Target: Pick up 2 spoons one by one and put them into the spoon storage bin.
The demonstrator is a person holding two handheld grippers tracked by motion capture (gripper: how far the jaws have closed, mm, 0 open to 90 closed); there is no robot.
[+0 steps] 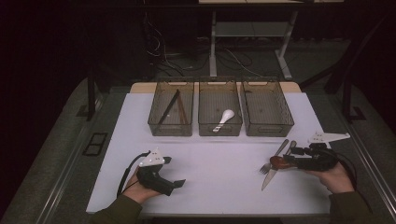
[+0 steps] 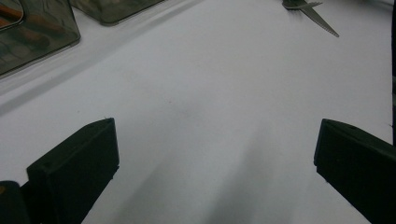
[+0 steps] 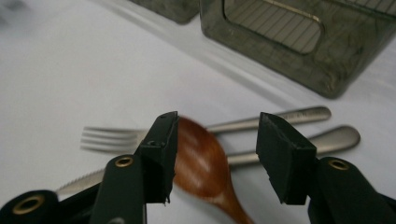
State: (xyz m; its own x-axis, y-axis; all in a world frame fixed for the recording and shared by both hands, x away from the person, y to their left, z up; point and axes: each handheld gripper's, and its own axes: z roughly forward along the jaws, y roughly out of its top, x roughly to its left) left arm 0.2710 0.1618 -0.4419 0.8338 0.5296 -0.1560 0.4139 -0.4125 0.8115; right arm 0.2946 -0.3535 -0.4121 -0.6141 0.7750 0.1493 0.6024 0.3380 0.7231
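Observation:
A brown wooden spoon [image 1: 278, 162] lies over a metal fork [image 1: 266, 167] and a metal knife [image 1: 270, 178] at the right of the white table top. My right gripper [image 1: 290, 157] is level with it and open. In the right gripper view the spoon bowl [image 3: 201, 163] sits between the jaws of the right gripper [image 3: 217, 127], close against the left one, with a gap to the right one. The fork [image 3: 107, 137] and the knife handle [image 3: 329, 136] lie behind it. My left gripper [image 1: 176, 184] rests at the front left, open and empty [image 2: 215, 140].
Three smoky clear bins stand in a row at the back. The left bin [image 1: 159, 122] holds chopsticks, the middle bin [image 1: 205, 119] a white spoon [image 1: 225, 119], and the right bin [image 1: 285, 119] nothing visible. The table's front edge [image 1: 224, 212] is near both hands.

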